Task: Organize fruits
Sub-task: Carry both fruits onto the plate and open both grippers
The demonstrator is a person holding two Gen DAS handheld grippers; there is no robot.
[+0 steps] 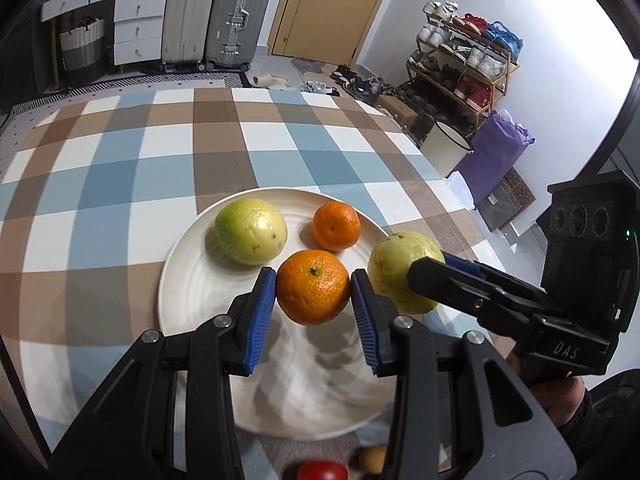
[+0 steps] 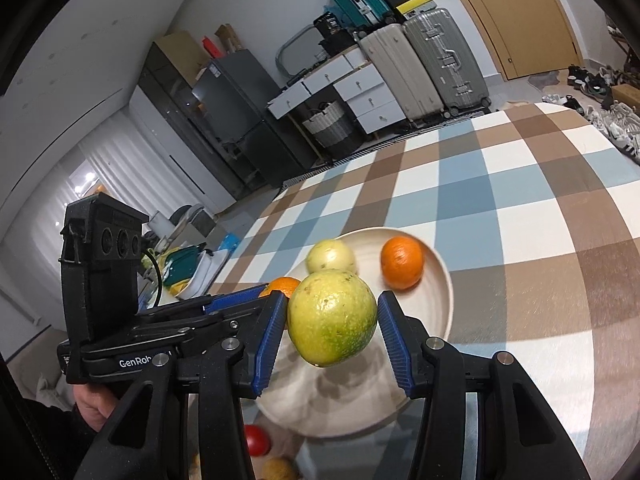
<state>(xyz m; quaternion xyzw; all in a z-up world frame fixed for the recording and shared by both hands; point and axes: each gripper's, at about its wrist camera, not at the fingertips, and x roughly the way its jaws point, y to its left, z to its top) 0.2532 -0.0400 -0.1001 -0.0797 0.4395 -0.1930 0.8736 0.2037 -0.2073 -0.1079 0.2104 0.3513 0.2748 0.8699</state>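
Observation:
A white plate (image 1: 188, 280) lies on the checked tablecloth. On it rest a yellow-green guava (image 1: 251, 231) and a small orange (image 1: 336, 226). My left gripper (image 1: 314, 286) is shut on a larger orange (image 1: 313, 286) and holds it over the plate. My right gripper (image 2: 333, 316) is shut on a second yellow-green guava (image 2: 332, 317), held above the plate's near edge (image 2: 442, 276); this guava also shows in the left wrist view (image 1: 396, 270). The resting guava (image 2: 331, 256) and small orange (image 2: 401, 262) show in the right wrist view too.
A red fruit (image 1: 322, 471) and a brownish fruit (image 1: 374, 458) lie on the cloth just in front of the plate. Suitcases (image 1: 218, 16), drawers and a shoe rack (image 1: 464, 60) stand beyond the table's far and right edges.

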